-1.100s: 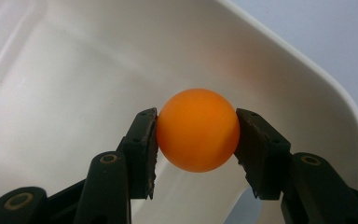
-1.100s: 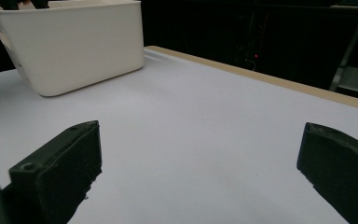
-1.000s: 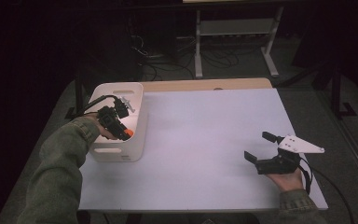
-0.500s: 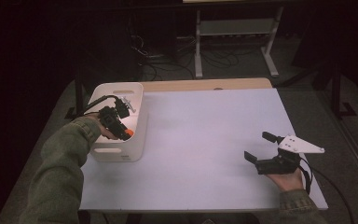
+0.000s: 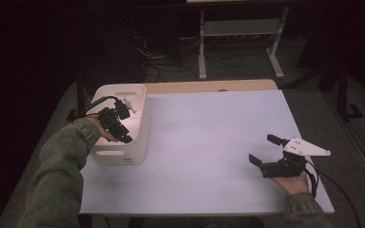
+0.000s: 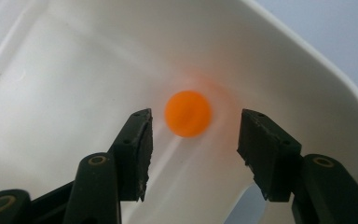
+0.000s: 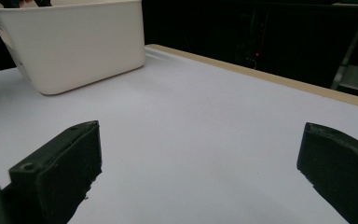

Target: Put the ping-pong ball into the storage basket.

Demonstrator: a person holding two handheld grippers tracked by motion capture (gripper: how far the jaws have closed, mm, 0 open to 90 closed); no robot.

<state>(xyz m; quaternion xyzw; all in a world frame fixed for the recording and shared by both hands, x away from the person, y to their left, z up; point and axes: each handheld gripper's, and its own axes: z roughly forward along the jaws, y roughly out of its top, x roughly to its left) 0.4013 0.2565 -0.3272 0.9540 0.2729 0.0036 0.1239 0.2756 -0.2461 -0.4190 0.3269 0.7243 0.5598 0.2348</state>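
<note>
Orange ball gone from the left gripper's (image 5: 121, 124) jaws since a second ago: earlier high views show it pinched at the gripper tip over the white bin (image 5: 138, 107), now it's free. Jaws have just been opening, and the left gripper view has them parted a little with nothing between the pads. The orange ball (image 6: 188, 113) sits past the fingertips, down against the bin's inner wall/floor, slightly blurred, so likely dropping or rolling. No pad touches it.

Left hand itself hasn't shifted; it hangs over the bin's near half, gripper pointed down inside. Right gripper (image 5: 271, 152) same spot too, resting low at the table's (image 5: 209, 142) right near edge, jaws spread wide, empty; the right gripper view shows bare table between them and the bin far off.

Meaning: release step reads as done, ball is in the bin. Judged from this, the drop-off is essentially complete; what's left is pulling the left gripper up out of the bin without clipping the rim. No other loose item visible on the table to fetch next.
</note>
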